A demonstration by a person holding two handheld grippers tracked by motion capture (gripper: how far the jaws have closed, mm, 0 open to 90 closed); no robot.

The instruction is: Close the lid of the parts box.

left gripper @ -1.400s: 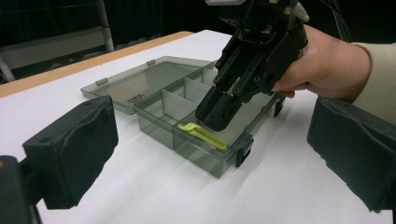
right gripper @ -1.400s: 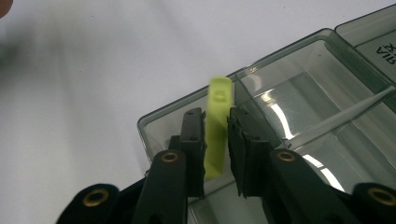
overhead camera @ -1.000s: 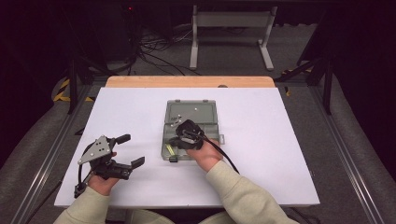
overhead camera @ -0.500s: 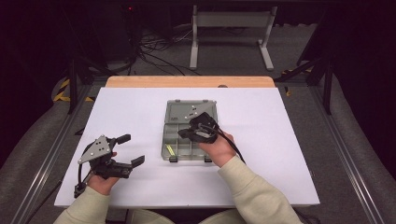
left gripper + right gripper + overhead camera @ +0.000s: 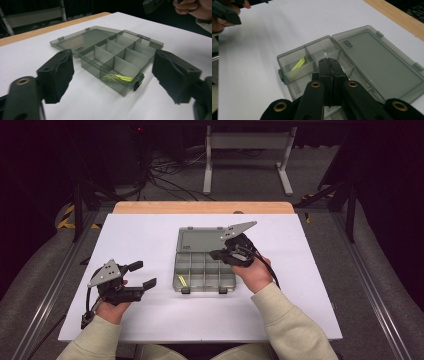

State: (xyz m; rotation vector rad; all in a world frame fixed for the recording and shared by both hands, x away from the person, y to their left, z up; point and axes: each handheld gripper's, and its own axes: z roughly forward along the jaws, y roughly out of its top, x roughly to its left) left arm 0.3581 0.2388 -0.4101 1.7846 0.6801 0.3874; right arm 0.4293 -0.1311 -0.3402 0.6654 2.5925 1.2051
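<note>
While both hands sit over the white surface [image 5: 150,320], the scene reads as follows.

Organizer box: a grey translucent organizer box [image 5: 205,270] lies open near the middle of the surface, its base divided into compartments.
Lid: the lid [image 5: 200,240] is folded flat on the far side of the base, resting on the surface.
Yellow-green piece: a yellow-green piece [image 5: 118,78] lies in the near-left corner compartment of the base, as the high view shows it; what it is cannot be told.
Right tool position: the right tool [image 5: 220,254] hangs over the right part of the box, about where the base meets the lid, its tips pointing left across the compartments.
Right tool state: jaws fully closed, pads pressed together, with nothing between them, as the right gripper view shows.
Right tool to piece: in the right gripper view the yellow-green piece lies left of the closed tips and apart from them.
Left tool position: the left tool [image 5: 142,275] is held left of the box, well apart from it, above bare surface and aimed toward the box.
Left tool state: jaws wide apart and empty; they have just been closing somewhat.
Left tool to box: in the left gripper view the box lies ahead, framed between the two pads [image 5: 58,75], untouched by them.
</note>
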